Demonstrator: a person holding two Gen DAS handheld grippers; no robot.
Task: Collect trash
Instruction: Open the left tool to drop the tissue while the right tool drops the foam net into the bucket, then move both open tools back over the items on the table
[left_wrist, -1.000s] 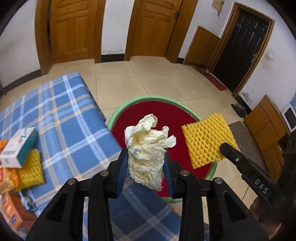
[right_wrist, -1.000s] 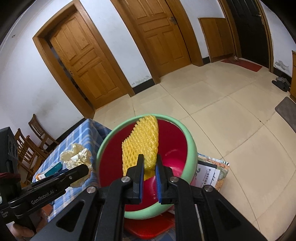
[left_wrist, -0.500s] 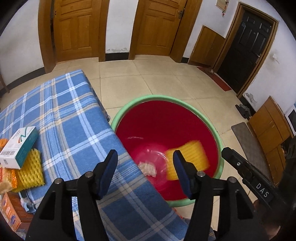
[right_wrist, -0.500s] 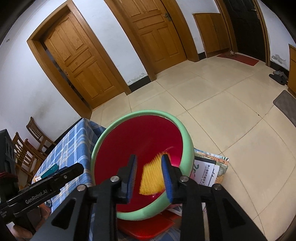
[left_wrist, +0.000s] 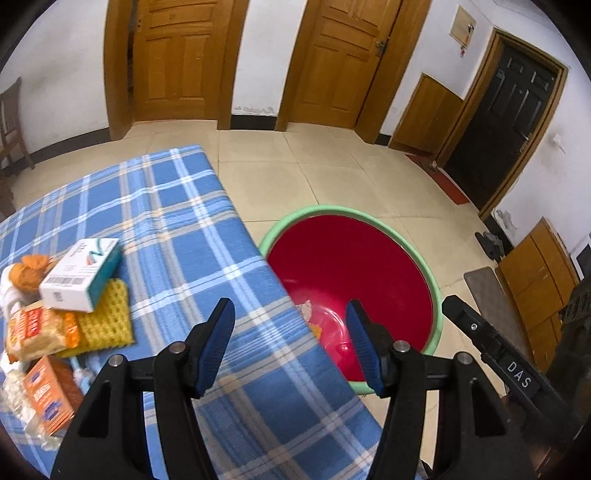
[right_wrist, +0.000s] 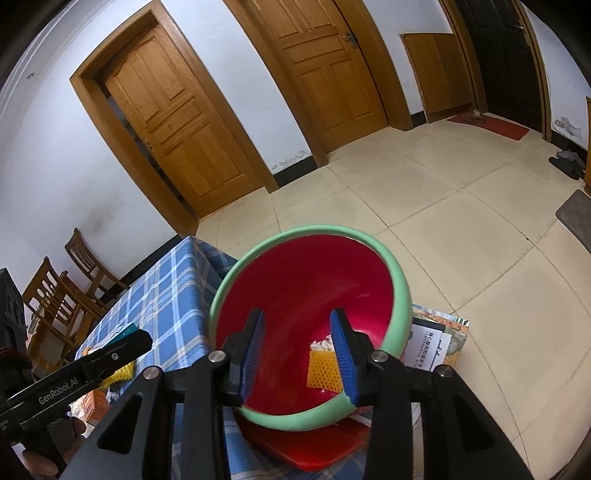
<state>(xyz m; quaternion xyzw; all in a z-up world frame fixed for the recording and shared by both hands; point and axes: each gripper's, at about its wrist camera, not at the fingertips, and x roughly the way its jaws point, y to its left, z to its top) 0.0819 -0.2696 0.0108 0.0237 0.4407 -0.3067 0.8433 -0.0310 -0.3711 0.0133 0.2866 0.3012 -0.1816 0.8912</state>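
A red basin with a green rim (left_wrist: 430, 280) (right_wrist: 400, 280) stands beside the blue plaid table (left_wrist: 177, 221). A yellow foam net (right_wrist: 324, 367) and a crumpled white tissue (right_wrist: 322, 342) lie in its bottom; the tissue also shows in the left wrist view (left_wrist: 305, 308). My left gripper (left_wrist: 290, 347) is open and empty over the table edge. My right gripper (right_wrist: 298, 354) is open and empty above the basin. More trash lies at the table's left: a white and teal box (left_wrist: 82, 273), a yellow foam net (left_wrist: 104, 321), snack packets (left_wrist: 37, 334) and an orange box (left_wrist: 48, 395).
A red stool or lid (right_wrist: 314, 448) and printed papers (right_wrist: 432, 339) lie under and beside the basin. Wooden chairs (right_wrist: 62, 291) stand at the far left. The tiled floor (right_wrist: 461, 236) stretches to wooden doors and a dark door. A grey mat (left_wrist: 491, 302) lies on the right.
Both grippers opened. The tissue dropped from the left one and the yellow foam net from the right one into the basin. The left gripper has drawn back over the table.
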